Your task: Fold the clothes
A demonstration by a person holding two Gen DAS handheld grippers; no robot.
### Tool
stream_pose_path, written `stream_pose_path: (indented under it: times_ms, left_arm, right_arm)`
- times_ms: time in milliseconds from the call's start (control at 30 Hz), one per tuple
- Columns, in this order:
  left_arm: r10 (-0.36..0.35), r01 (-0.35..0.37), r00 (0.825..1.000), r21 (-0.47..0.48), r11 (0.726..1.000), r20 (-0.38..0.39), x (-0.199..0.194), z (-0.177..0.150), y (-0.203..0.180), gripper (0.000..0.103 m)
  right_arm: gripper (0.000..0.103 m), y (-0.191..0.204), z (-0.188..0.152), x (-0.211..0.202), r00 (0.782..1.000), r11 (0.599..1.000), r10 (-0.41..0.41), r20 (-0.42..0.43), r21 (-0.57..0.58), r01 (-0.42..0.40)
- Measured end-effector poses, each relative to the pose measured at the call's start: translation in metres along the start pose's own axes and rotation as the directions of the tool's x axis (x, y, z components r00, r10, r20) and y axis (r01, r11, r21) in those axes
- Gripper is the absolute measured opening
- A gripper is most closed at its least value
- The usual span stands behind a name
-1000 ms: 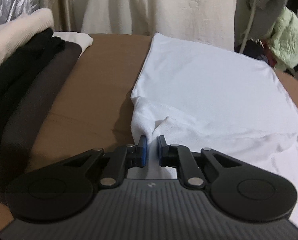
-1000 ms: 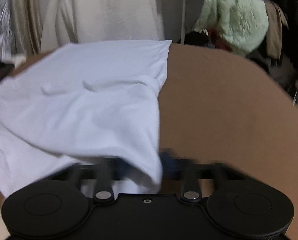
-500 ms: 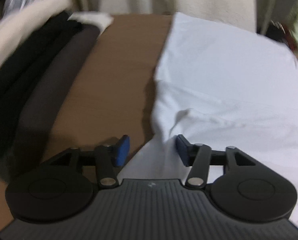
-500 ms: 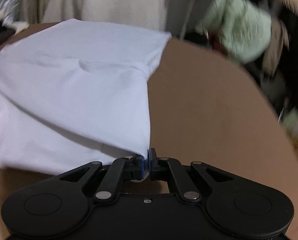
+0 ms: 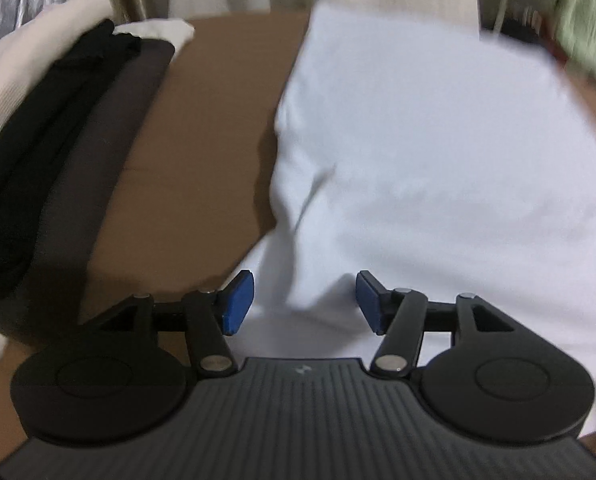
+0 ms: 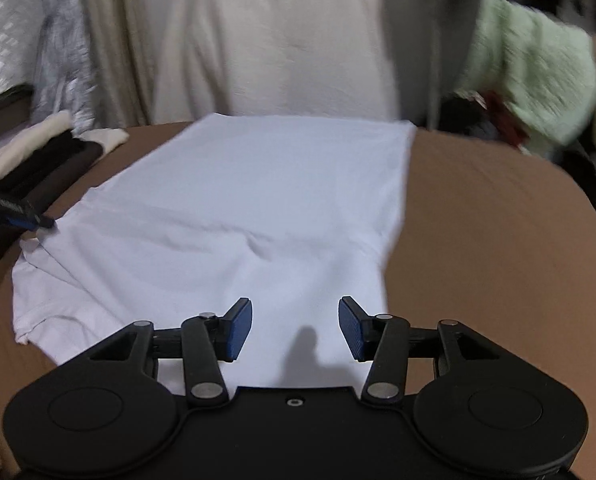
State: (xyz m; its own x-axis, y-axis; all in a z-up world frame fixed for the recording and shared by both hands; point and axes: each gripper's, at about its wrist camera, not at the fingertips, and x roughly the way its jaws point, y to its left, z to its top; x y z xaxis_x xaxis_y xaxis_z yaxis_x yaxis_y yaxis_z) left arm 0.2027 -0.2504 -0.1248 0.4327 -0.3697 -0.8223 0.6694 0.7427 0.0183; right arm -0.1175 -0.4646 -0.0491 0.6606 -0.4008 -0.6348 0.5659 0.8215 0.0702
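Note:
A white garment (image 6: 233,208) lies folded into a long rectangle on the brown table (image 6: 490,248). My right gripper (image 6: 295,330) hovers over its near right corner. Its jaws are opening and the blue pads (image 6: 237,330) touch nothing, with the cloth lying below the gap. My left gripper (image 5: 304,303) is at the near left edge of the white garment (image 5: 438,152). Its jaws are opening too, a soft bulge of cloth sits between the pads (image 5: 237,302), and neither presses on it. The left gripper's tip (image 6: 21,220) also shows at the cloth's left edge.
A stack of folded clothes (image 5: 49,152), black, dark grey and cream, runs along the table's left side. Cream fabric (image 6: 265,40) hangs behind the table. A pale green garment (image 6: 538,76) and dark clutter sit at the back right. Bare brown table lies right of the white garment.
Both grippers were shut on the white garment's near edge and have let it go. Their jaws now stand apart, the right gripper has lifted, and the folded layer lies flatter.

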Motion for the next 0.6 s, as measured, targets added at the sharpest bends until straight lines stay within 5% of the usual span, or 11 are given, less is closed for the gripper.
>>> stream_pose_path:
  times_ms: [100,200,400,600]
  left_arm:
    - [0.043,-0.045,0.998,-0.030,0.999,-0.045,0.010,-0.002,0.005,0.067]
    - [0.054,-0.061,0.997,-0.120,0.991,-0.061,0.004,-0.001,0.025,0.074]
    - [0.116,-0.131,0.991,-0.311,0.942,-0.065,-0.016,0.000,0.079,0.074]
    - [-0.086,0.077,0.996,-0.415,0.907,-0.004,-0.006,-0.003,0.105,0.074]
  right_arm:
    - [0.057,0.007,0.014,0.040,0.998,0.999,0.025,-0.057,-0.035,-0.027]
    - [0.055,0.009,0.014,0.076,0.989,0.997,-0.040,-0.139,-0.069,0.030]
    - [0.057,-0.007,0.006,0.067,0.989,0.997,-0.079,-0.121,-0.029,0.076]
    - [0.060,-0.029,0.005,0.042,0.995,0.997,-0.054,-0.084,0.043,0.058]
